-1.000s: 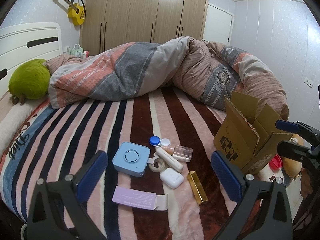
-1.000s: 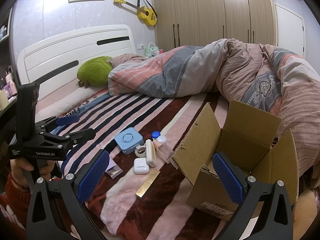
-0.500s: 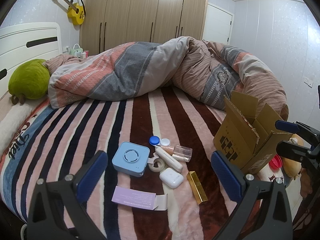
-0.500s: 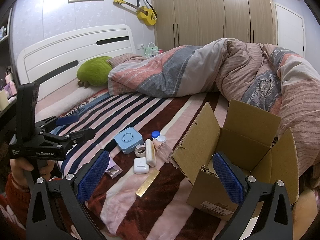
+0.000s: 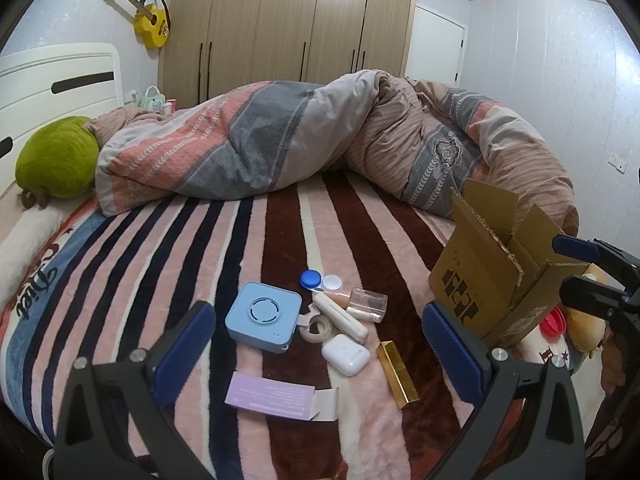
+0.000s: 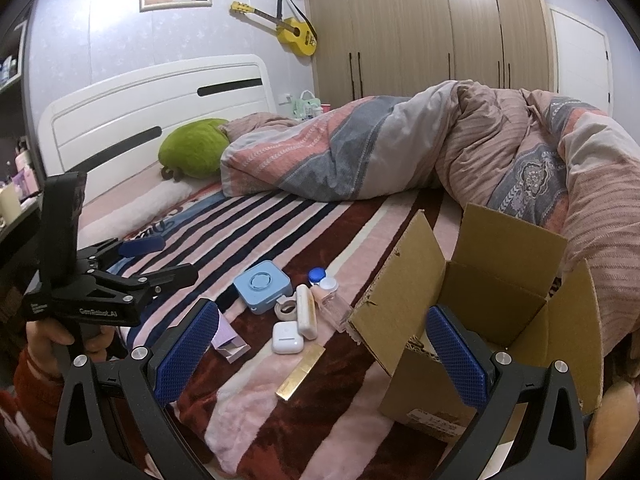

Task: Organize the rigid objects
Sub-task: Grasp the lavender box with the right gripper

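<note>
A small cluster of rigid objects lay on the striped blanket [image 5: 168, 248], near its front edge and left of one open cardboard box [image 5: 486, 276]. There was one light-blue square speaker [image 5: 263, 317], with one roll of clear tape [image 5: 316, 326] touching its right side. Behind the tape sat one contact-lens case [image 5: 320, 280] with a blue cap and a white cap. One cream-coloured tube-like case [image 5: 340, 317] lay diagonally beside the tape, and one clear-capped bottle of peach liquid [image 5: 362, 300] lay across its far end. One white earbud case [image 5: 345, 355] sat just in front of the cream case. One gold bar-shaped box [image 5: 397, 371] lay to the right of the earbud case, apart from it. One lilac carton [image 5: 276, 397] with its end flap open lay nearest the left wrist camera.

The cardboard box stood upright with all four flaps up; from the right wrist view no contents could be seen in its visible interior [image 6: 496, 300].

The left gripper [image 5: 320, 356] hovered above the cluster, its blue pads wide apart and holding nothing. The right gripper [image 6: 320, 352] hung over the blanket beside the box, its pads likewise spread and empty.

Behind lay one rumpled duvet [image 5: 280, 140], one green plush pillow [image 5: 56, 156] and one yellow guitar [image 5: 150, 26] on the wall.
</note>
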{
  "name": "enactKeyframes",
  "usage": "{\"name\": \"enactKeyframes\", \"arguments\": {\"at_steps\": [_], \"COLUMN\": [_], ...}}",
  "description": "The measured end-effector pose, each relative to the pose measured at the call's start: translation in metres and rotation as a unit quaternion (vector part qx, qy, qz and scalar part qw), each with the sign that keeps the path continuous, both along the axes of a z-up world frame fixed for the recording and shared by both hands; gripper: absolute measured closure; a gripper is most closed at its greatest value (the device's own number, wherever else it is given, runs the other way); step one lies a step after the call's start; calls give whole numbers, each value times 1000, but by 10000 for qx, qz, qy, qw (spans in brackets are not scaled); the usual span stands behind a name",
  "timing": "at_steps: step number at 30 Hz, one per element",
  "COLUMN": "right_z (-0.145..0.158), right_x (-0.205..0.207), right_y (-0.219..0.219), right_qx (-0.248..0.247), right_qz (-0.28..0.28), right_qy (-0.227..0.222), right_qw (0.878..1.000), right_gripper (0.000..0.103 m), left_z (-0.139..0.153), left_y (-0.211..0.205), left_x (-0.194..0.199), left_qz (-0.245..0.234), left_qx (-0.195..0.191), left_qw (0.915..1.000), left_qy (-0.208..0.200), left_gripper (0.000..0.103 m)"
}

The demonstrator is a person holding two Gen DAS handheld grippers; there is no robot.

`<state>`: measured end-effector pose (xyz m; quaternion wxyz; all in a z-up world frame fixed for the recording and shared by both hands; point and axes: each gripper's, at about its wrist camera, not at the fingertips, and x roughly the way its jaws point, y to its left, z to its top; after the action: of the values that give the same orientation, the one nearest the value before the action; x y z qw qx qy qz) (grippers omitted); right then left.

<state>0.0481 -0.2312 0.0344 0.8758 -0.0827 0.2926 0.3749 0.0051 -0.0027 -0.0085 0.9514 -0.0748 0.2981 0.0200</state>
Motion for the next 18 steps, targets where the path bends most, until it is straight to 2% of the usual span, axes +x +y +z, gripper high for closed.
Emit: {"name": "enactKeyframes", "arguments": {"at_steps": [4, 10, 13, 17, 18], "right_z": [2, -7, -28, -74, -84], "right_x": [-6, -29, -33, -24, -21], "right_y": [2, 22, 43, 82, 91], "right_qx": [-39, -309, -346, -442, -483], "right_qz": [132, 709, 1253, 1988, 2118], "right_qy": [-268, -800, -596, 98, 201], "right_qw": [9995, 9938, 9897, 9790, 9759], "right_gripper": [0, 0, 3, 16, 23], "left_z": [-4, -14, -21, -38, -41], "left_y": [5, 17, 28, 50, 54], "left_x": [3, 15, 20, 25, 25], "left_qz": [-56, -130, -78, 17, 32], "left_qx": [-36, 17, 15, -72, -47], "left_qw": [10000, 9998, 9996, 9991, 9991], "left_qy": [44, 181, 263, 409, 424], "left_gripper": [1, 1, 1, 1, 1]}}
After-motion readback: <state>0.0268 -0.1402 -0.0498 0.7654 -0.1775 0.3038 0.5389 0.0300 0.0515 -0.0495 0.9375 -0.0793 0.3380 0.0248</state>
